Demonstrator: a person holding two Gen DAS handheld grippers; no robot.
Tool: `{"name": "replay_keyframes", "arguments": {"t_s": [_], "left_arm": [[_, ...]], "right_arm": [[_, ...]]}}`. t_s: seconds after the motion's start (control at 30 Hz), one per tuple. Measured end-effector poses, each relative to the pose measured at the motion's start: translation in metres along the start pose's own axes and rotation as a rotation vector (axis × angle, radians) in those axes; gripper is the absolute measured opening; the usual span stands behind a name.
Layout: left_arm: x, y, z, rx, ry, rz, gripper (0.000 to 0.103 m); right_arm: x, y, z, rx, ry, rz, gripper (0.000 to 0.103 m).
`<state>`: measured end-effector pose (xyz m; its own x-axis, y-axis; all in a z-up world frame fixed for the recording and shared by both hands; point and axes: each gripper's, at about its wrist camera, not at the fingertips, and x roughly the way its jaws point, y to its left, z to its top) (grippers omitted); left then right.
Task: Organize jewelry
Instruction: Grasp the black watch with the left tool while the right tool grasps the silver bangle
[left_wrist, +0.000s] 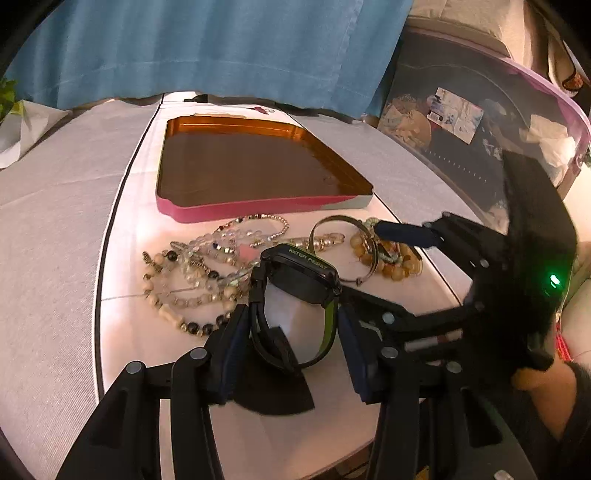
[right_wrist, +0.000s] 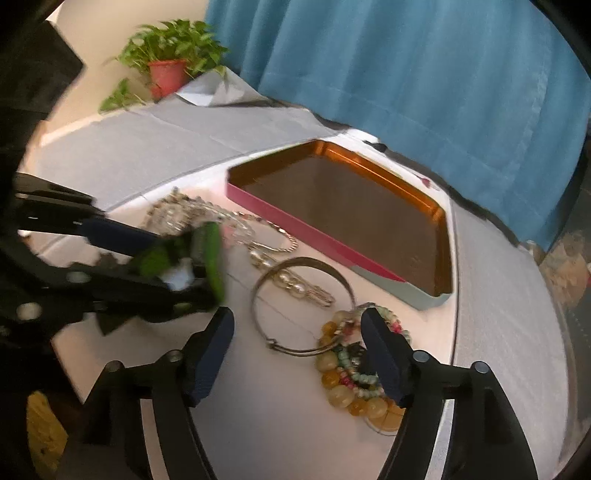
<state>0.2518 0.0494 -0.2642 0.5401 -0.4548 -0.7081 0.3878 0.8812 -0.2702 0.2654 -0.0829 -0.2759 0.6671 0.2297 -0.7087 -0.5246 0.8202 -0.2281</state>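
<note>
A black watch (left_wrist: 301, 273) with a green-lined strap stands on edge, and my left gripper (left_wrist: 291, 312) is shut on its strap loop, a pad touching each side. In the right wrist view the watch (right_wrist: 212, 254) is blurred. My right gripper (right_wrist: 299, 350) is open low over a silver bangle (right_wrist: 306, 261) and amber and green bead bracelets (right_wrist: 340, 395); its right pad is over the beads. One of its fingers (left_wrist: 402, 233) shows above those bracelets (left_wrist: 391, 271). A tangle of bead necklaces (left_wrist: 195, 273) lies to the left. Behind stands an empty pink tin tray (left_wrist: 266, 208), gold inside.
A pearl clip (right_wrist: 291, 286) lies inside the bangle. A black fabric piece (left_wrist: 273, 391) lies under the watch. A clear storage box (left_wrist: 461, 129) with a pink rim stands at the right, a potted plant (right_wrist: 166, 70) at the back left, and a blue curtain (left_wrist: 221, 48) behind.
</note>
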Motion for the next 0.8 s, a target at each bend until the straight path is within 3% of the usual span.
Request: {"name": "replay_keyframes", "arguments": {"t_s": [0.23,0.33,0.4,0.6,0.7,0.8], "left_arm": [[-0.004,0.0,-0.006,-0.017,-0.003,-0.022,0.045],[-0.005,0.005,-0.007,-0.038,-0.007,-0.044,0.045],[-0.006,0.008,-0.008,-0.052,-0.01,-0.048,0.045],[-0.011,0.006,-0.01,-0.054,-0.016,-0.022,0.045],[-0.018,0.003,-0.015,-0.063,-0.013,-0.02,0.045],[-0.022,0.003,-0.023,-0.098,0.001,-0.049,0.045]], "right_arm": [[0.009,-0.007,0.008,0.046,0.038,0.032,0.074],[0.007,-0.011,0.005,0.072,0.035,0.046,0.062],[0.006,-0.016,0.004,0.101,0.029,0.074,0.062],[-0.029,-0.022,-0.009,0.184,-0.028,0.079,0.061],[-0.047,-0.018,-0.021,0.23,-0.015,0.08,0.061],[-0.053,-0.002,-0.03,0.186,0.029,0.054,0.061]]}}
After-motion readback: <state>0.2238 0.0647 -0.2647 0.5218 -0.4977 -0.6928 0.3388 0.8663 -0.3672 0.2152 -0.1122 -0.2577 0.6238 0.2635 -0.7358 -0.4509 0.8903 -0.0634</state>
